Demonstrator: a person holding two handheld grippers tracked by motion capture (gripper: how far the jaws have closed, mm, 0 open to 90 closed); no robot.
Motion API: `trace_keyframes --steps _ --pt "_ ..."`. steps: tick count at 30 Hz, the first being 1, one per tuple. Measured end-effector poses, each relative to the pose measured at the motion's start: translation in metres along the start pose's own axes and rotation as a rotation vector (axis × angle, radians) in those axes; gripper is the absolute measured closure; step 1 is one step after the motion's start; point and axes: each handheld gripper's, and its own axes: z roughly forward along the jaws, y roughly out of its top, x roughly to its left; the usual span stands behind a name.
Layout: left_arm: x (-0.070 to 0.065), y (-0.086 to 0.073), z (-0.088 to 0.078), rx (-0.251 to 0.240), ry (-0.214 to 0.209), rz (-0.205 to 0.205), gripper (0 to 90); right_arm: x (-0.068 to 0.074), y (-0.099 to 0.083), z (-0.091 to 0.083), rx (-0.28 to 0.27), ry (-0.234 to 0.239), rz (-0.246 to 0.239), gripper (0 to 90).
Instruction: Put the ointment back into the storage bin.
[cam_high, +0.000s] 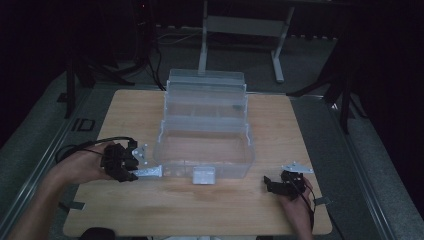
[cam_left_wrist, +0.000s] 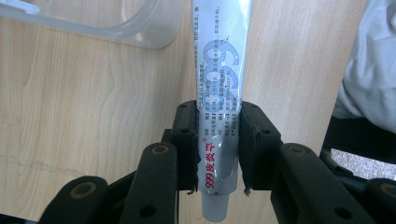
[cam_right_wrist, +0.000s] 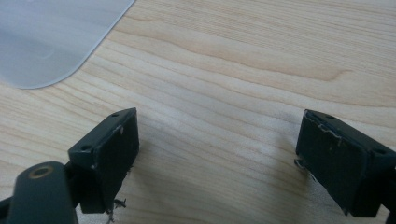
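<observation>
The left tongs (cam_left_wrist: 217, 140) pinch a white tube (cam_left_wrist: 219, 84) (printed "999") near its capped end, holding it over the worktop (cam_high: 150, 210), its far end just beside the clear box (cam_high: 205, 140). The right tongs (cam_right_wrist: 215, 158) are spread wide, nothing between them, low over the worktop near the box's corner.

High view dim, murky, dark surroundings; both gripper views bright, evenly lit, sharp.
</observation>
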Motion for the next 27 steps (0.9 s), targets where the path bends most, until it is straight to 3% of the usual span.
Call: trace_keyframes --steps 27 --pt "0.018 0.010 -0.020 -0.001 -0.006 0.003 70.6 0.000 0.000 0.000 0.000 0.000 0.002 13.0"
